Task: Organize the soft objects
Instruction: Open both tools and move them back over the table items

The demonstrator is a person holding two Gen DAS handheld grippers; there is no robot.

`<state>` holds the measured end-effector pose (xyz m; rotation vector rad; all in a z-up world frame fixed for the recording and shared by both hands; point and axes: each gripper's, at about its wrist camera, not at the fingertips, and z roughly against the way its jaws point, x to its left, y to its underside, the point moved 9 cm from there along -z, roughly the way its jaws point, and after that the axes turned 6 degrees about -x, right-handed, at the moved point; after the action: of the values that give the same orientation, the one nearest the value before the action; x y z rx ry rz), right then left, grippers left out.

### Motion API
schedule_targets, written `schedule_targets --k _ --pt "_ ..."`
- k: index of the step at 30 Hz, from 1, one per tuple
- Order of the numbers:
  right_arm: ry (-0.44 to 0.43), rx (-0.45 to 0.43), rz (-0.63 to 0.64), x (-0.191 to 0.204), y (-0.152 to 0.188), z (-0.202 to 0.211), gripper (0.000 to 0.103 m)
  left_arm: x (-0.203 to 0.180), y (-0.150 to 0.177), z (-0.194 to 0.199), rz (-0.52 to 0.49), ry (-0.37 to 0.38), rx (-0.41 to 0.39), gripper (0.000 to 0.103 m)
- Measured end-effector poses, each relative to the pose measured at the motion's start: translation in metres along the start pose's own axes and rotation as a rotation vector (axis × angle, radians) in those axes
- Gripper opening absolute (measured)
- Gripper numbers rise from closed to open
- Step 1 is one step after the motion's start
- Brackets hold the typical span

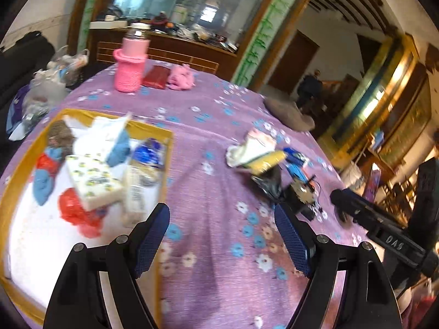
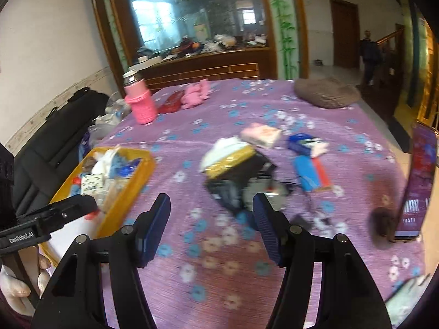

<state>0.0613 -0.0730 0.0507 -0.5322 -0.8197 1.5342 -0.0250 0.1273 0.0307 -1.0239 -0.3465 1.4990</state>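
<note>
While both grippers hang spread and empty above the purple tabletop [image 2: 219, 246], the loose pile [image 2: 233, 161] of soft things lies straight ahead of the right gripper [image 2: 211, 211], nearer than the left gripper [image 1: 222, 219]; the yellow tray [image 1: 164, 137] sits leftward.

Both wrist views low over purple tablecloth [image 1: 219, 126], facing mirror [image 2: 192, 13], sharing tray [image 2: 131, 181]

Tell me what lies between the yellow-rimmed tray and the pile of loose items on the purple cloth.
Only bare flowered purple tablecloth separates the yellow-rimmed tray from the pile, clearest in the right wrist view.
</note>
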Motion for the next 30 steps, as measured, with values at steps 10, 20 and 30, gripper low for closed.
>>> schedule_targets --k 10,20,30 --pt "0.138 -0.060 0.042 -0.054 -0.013 0.007 0.075 -0.019 -0.010 -0.029 -0.041 -0.042 0.002 0.079" --pt "0.118 -0.062 0.054 -0.068 -0.036 -0.033 0.075 -0.020 -0.003 -0.075 -0.040 -0.060 0.066 0.079" --pt "0.105 -0.106 -0.026 -0.112 -0.048 -0.060 0.075 0.005 -0.020 -0.078 -0.030 -0.143 0.057 0.079"
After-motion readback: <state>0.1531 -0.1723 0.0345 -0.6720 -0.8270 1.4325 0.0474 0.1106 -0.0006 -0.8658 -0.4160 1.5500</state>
